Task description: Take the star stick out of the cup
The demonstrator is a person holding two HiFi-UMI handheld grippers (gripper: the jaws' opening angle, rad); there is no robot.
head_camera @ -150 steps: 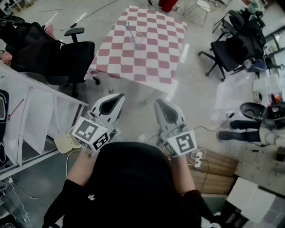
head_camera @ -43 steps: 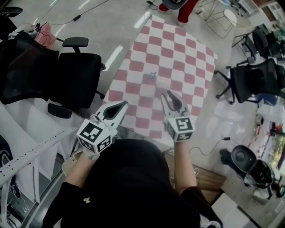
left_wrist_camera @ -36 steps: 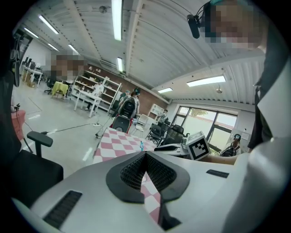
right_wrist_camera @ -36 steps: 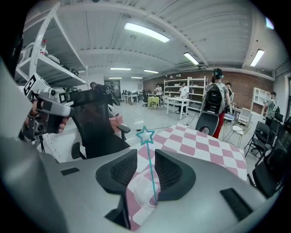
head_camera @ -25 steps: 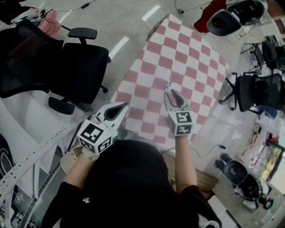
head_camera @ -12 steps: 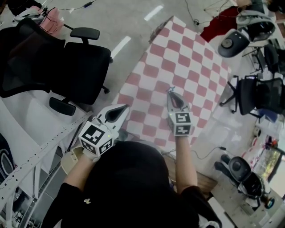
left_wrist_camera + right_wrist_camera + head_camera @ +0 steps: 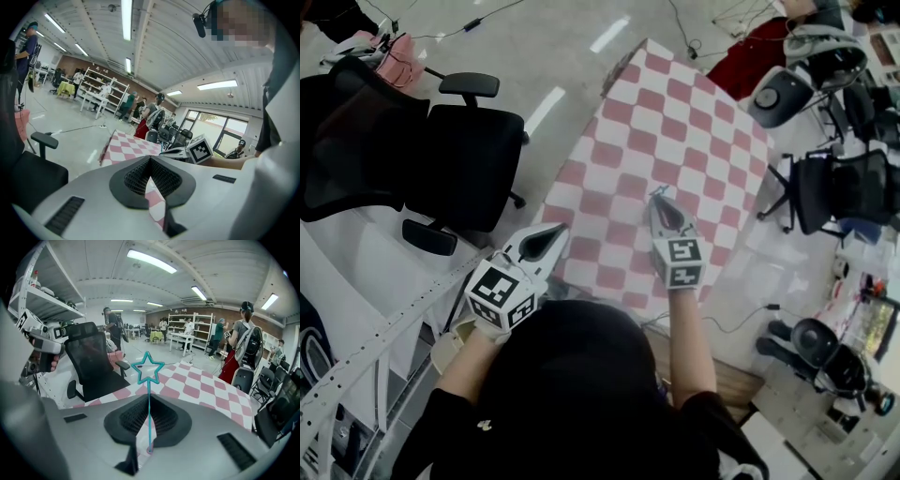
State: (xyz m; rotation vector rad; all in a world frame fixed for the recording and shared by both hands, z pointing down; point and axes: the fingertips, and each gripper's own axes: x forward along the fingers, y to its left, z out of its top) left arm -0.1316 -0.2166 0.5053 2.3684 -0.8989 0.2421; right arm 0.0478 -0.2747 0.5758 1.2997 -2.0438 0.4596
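Since a second back the left gripper (image 7: 555, 232) is barely shifting, still idling closed and empty by the near left edge of the checkered counter (image 7: 675, 103), while the right gripper (image 7: 659, 195) is now closing tight on the star stick (image 7: 148, 380), star poking up above its jaws. Cup's hiding underneath. Grasp step's wrapping up; I'm guessing a straight lift is coming, and nothing's crowding overhead

Right hand-held gripper (image 7: 660, 196) over checkered table (image 7: 684, 103) (pink-white), black chair (image 7: 467, 157) left
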